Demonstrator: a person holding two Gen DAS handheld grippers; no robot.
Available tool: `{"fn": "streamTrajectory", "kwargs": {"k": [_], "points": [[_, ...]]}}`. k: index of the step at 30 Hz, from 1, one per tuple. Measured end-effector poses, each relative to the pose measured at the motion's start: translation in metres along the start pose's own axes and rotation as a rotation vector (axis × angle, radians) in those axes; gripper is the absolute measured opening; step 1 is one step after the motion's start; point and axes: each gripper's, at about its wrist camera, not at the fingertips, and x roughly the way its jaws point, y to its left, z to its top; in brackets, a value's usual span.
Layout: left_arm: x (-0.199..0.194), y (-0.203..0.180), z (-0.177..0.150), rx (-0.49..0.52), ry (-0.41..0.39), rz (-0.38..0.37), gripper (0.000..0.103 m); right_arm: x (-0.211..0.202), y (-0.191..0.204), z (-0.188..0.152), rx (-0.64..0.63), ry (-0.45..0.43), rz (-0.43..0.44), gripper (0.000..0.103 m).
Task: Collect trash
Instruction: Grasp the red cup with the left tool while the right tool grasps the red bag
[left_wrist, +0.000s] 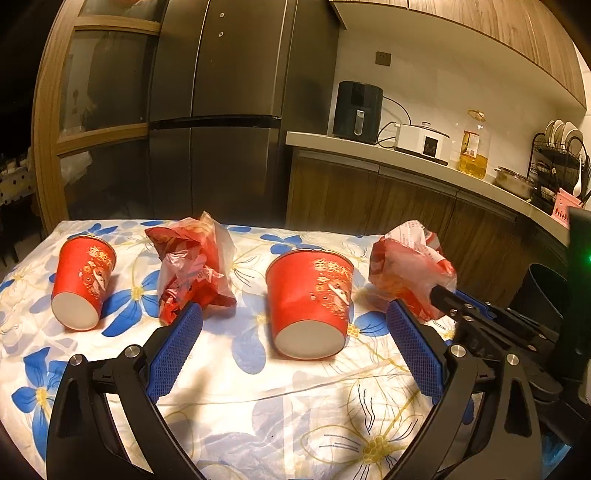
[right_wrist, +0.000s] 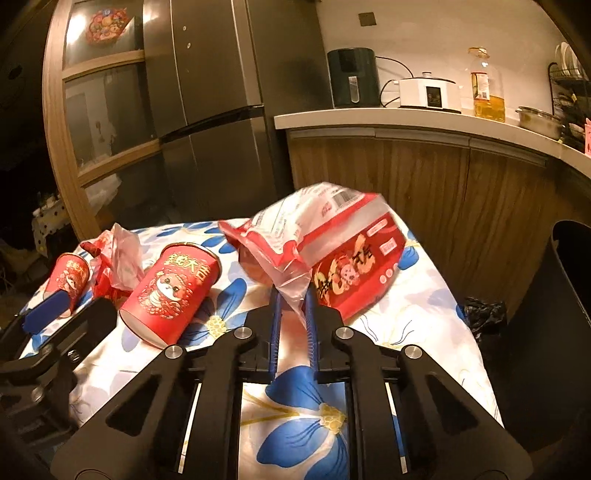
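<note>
Two red paper cups lie on their sides on the flowered tablecloth: one in the middle, one at the left. A crumpled red wrapper lies between them. My left gripper is open, its blue pads either side of the middle cup, not touching it. My right gripper is shut on the clear plastic edge of a red snack bag at the table's right side.
A dark bin stands right of the table, a black bag beside it. Behind are a fridge, wooden cabinets and a counter with an air fryer, a cooker, an oil bottle and a dish rack.
</note>
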Motion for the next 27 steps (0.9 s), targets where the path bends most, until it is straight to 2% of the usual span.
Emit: {"fn": "streamTrajectory", "kwargs": {"k": [10,18,20,22,24,27], "points": [[0.038,-0.02,0.005,0.032,0.072,0.01,0.095,-0.026,-0.011,-0.001,0.031,-0.046,-0.032,0.011],[0.056,-0.016,0.004,0.001,0.122,-0.006,0.091,-0.059,-0.016,0.0,0.049,-0.103,-0.044,0.01],[0.06,-0.016,0.003,-0.005,0.14,-0.012,0.086,-0.065,-0.014,-0.001,0.049,-0.115,-0.046,0.01],[0.066,-0.016,0.001,-0.005,0.168,-0.013,0.074,-0.069,-0.013,-0.001,0.047,-0.12,-0.047,0.009],[0.069,-0.015,-0.001,-0.01,0.184,-0.017,0.067,-0.073,-0.013,-0.001,0.046,-0.122,-0.049,0.009],[0.068,-0.012,-0.003,-0.02,0.18,-0.028,0.065,-0.076,-0.012,-0.004,0.055,-0.123,-0.05,0.009]]}}
